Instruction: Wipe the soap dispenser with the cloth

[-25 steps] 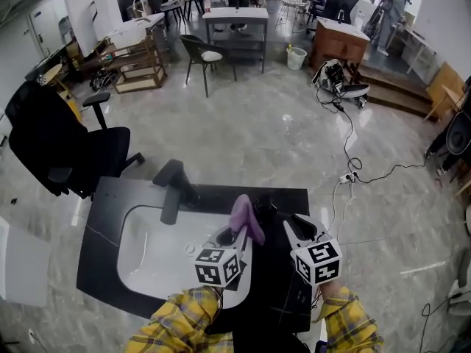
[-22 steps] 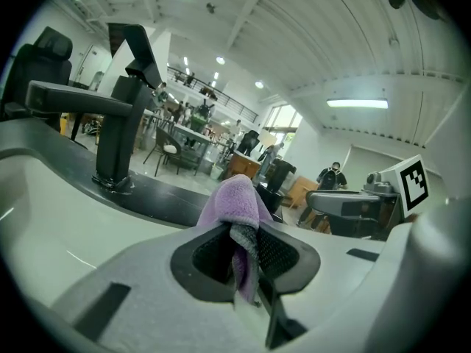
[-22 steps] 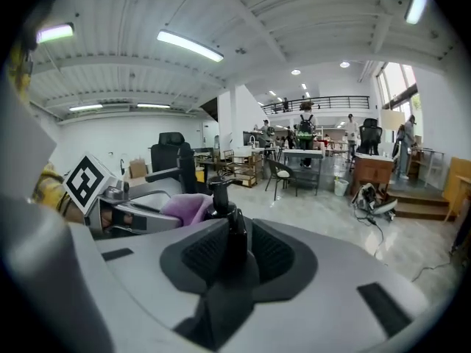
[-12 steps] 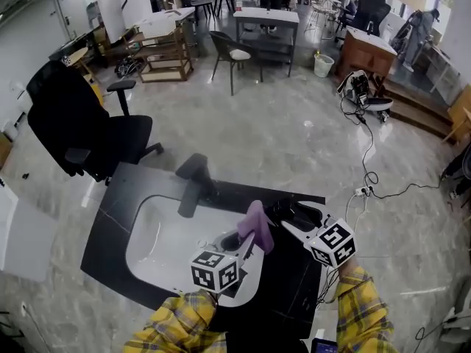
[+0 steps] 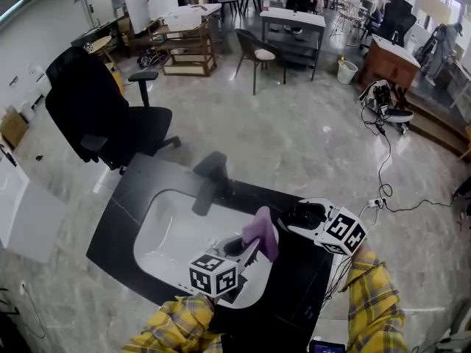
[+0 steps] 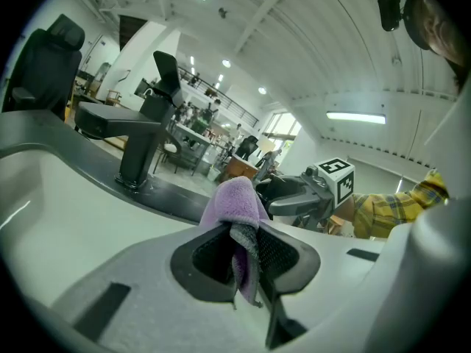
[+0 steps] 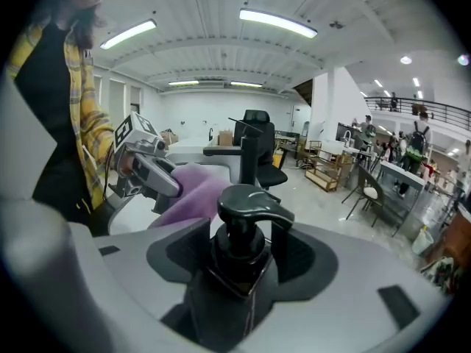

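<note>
Hovering over the dark counter [image 5: 140,186] by the white basin [image 5: 165,234], the right gripper [image 5: 293,216] is just now opening its jaws wide around the black soap dispenser [image 7: 239,263], not pinching yet, so it is needing a square, steady grip before the left gripper [image 6: 243,234], clamping the purple cloth [image 6: 234,201] alongside, starts rubbing.

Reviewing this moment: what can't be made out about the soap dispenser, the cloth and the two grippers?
- Black pump soap dispenser: in the right gripper view its base is hidden by the body of the right gripper, whose jaws have just been opening and stand either side of the bottle.
- Same dispenser, head view: mostly covered by that gripper.
- Purple cloth: in the left gripper view its lower end is lost between the shut jaws of the left gripper.
</note>
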Demonstrator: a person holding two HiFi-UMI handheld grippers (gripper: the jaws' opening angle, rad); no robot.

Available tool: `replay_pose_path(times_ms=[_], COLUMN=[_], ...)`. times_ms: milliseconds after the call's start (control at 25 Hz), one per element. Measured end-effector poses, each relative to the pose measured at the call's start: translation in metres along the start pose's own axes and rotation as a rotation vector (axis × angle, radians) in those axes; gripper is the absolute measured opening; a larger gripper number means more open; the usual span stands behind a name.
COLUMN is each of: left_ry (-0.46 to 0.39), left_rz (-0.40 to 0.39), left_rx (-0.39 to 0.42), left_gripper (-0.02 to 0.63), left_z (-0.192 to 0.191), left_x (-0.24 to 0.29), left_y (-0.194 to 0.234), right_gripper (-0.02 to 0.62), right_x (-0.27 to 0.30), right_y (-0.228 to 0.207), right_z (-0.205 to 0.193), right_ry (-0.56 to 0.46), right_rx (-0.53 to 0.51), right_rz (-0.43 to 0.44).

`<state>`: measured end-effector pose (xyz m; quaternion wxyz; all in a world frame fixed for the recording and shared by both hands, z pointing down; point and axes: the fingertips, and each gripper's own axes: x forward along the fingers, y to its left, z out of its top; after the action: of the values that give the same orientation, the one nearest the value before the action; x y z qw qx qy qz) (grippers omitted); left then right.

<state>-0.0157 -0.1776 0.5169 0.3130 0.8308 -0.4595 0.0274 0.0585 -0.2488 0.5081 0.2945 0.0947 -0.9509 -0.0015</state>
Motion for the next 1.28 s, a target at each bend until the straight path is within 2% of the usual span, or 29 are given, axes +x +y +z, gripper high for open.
replay_pose_path(times_ms=[280, 360, 480, 680, 840, 1120, 1280], left_ry=[-0.001, 0.005, 0.014, 0.025, 0.028, 0.028, 0.024], left_rz=[0.004, 0.008, 0.014, 0.007, -0.002, -0.003, -0.005], left_rx=[-0.012, -0.015, -0.015, -0.014, -0.008, -0.014, -0.014], left_gripper=[0.064, 0.064, 0.064, 0.064, 0.064, 0.064, 0.064], left_z=[-0.004, -0.006, -0.009, -0.009, -0.007, -0.006, -0.005], left_x=[0.001, 0.003, 0.006, 0.011, 0.014, 0.011, 0.006], left_y=[0.002, 0.003, 0.005, 0.000, -0.004, -0.001, 0.000], right_gripper=[0.217, 0.209, 0.207, 0.206, 0.204, 0.202, 0.199], right_x=[0.008, 0.008, 0.009, 0.006, 0.000, -0.009, -0.014], right_y=[-0.002, -0.002, -0.004, -0.006, -0.012, -0.023, -0.024], right_z=[-0.004, -0.004, -0.005, -0.006, -0.009, -0.019, -0.023], right_ry=[0.051, 0.046, 0.031, 0.019, -0.007, 0.005, 0.021], right_rx=[-0.036, -0.017, 0.019, 0.074, 0.160, 0.390, 0.483], right_rz=[0.074, 0.063, 0.002, -0.134, -0.273, -0.615, -0.769])
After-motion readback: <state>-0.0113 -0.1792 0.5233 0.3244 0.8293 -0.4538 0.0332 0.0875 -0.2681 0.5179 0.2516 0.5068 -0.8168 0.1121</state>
